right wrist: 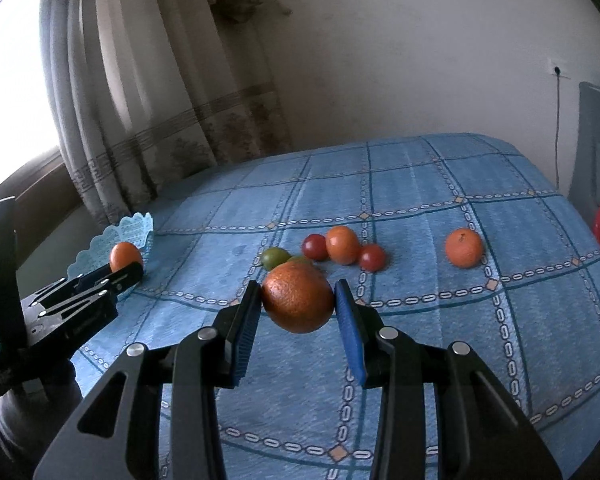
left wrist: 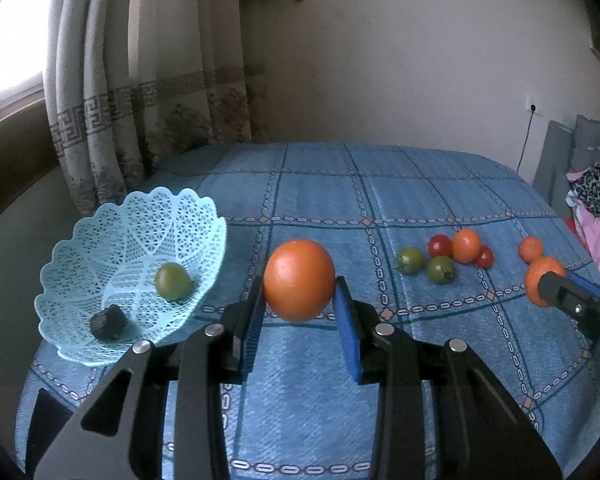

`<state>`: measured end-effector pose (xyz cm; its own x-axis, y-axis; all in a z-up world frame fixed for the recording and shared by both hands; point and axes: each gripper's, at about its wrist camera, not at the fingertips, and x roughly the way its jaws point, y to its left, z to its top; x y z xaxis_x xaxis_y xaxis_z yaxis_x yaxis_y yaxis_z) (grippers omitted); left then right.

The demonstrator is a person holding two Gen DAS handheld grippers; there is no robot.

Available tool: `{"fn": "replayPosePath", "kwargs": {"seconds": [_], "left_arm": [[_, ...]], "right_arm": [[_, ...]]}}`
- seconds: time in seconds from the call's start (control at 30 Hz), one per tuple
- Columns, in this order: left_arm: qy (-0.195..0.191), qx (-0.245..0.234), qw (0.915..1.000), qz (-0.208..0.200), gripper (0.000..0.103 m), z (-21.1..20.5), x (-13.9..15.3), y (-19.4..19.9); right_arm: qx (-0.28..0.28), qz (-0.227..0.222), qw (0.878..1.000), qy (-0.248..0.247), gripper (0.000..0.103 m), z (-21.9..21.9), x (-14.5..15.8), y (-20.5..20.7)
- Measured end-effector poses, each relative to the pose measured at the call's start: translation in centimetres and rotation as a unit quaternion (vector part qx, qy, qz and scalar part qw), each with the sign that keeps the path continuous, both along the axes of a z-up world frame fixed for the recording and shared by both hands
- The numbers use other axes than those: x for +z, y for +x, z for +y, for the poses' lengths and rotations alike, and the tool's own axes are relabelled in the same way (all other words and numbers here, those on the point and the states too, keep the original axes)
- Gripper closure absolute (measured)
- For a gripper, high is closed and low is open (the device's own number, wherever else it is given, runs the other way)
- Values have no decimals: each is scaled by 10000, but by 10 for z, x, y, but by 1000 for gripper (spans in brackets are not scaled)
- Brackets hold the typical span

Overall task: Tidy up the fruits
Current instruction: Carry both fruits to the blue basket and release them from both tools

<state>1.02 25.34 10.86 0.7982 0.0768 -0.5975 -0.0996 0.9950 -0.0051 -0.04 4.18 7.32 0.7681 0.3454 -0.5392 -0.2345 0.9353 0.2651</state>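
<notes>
Now my left tool [left wrist: 300, 304] pinches an orange [left wrist: 299, 280] just right of the basket [left wrist: 100, 240]; my right tool [right wrist: 296, 308] pinches a tangerine [right wrist: 297, 297] farther right.

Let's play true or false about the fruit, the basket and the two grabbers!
1. The left gripper holds an orange tomato. True.
2. The basket is red. False: it is light blue.
3. A green tomato lies in the basket. True.
4. The right gripper is empty. False: its jaws clamp an orange.
5. All the fruit is in the basket. False: red cherry tomatoes and others lie on the blue cloth.
</notes>
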Motion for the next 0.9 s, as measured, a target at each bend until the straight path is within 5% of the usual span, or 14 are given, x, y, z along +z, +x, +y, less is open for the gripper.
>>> {"fn": "replayPosePath", "kwargs": {"seconds": [0.9], "left_arm": [[152, 309, 9987, -364, 68, 70, 29, -17]], "right_arm": [[507, -186, 9985, -127, 65, 97, 26, 3]]}}
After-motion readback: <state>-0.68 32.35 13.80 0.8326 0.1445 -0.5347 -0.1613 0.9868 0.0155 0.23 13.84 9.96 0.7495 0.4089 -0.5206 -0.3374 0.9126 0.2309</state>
